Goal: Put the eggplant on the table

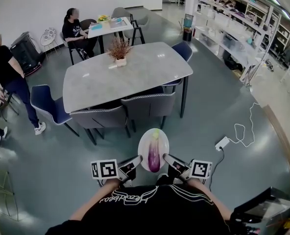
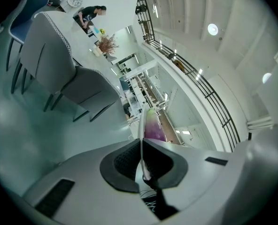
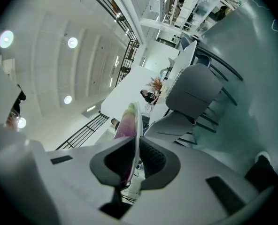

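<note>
One eggplant (image 1: pixel 154 155) lies on one white plate (image 1: pixel 144 148), low in the centre of the head view, well short of the single grey table (image 1: pixel 135 77) above it. It is glossy purple with a pale green tip. Its long axis runs up the frame, green end uppermost. Of the two grippers, the left gripper (image 1: pixel 134 164) and the right gripper (image 1: pixel 171 162) each clench the plate's rim from opposite sides
</note>
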`<move>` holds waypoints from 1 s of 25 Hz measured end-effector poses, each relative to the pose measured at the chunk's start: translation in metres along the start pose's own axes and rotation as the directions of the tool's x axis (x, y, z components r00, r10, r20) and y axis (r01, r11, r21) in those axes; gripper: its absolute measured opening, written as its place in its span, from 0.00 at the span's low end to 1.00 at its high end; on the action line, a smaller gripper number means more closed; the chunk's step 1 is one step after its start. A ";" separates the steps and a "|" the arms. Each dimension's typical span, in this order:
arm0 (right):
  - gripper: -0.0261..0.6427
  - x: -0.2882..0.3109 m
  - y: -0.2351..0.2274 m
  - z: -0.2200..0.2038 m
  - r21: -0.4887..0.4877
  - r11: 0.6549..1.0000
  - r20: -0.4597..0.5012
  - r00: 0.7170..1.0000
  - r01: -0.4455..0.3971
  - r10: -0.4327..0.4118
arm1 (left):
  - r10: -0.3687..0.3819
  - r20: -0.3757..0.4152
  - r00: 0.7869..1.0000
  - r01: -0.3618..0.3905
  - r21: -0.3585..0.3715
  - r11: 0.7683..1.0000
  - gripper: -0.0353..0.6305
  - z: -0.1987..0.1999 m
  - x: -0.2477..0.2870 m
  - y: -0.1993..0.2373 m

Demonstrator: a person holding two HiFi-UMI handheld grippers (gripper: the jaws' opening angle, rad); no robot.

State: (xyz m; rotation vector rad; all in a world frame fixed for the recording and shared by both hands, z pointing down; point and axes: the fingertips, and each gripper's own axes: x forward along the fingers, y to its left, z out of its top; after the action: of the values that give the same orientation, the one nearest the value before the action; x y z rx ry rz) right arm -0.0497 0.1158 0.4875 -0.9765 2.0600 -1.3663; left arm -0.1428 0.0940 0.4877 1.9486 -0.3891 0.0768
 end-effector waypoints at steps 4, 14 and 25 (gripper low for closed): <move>0.10 0.002 -0.008 0.004 0.001 1.000 -0.005 1.000 -0.004 0.004 | 0.004 0.003 1.000 -0.004 -0.007 1.000 0.08 0.002 0.006 0.005; 0.10 0.023 -0.035 0.051 0.033 0.999 -0.015 1.000 -0.007 0.008 | 0.026 0.009 1.000 -0.026 -0.026 0.999 0.08 0.040 0.045 0.019; 0.10 0.075 -0.092 0.164 0.047 0.999 -0.043 0.999 0.013 -0.011 | 0.040 0.022 0.999 -0.038 -0.056 0.998 0.08 0.134 0.136 0.049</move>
State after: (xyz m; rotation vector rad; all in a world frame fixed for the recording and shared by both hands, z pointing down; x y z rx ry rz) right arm 0.0485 -0.0604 0.5085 -0.9489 2.0464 -1.4471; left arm -0.0464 -0.0768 0.5082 1.8888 -0.4406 0.0678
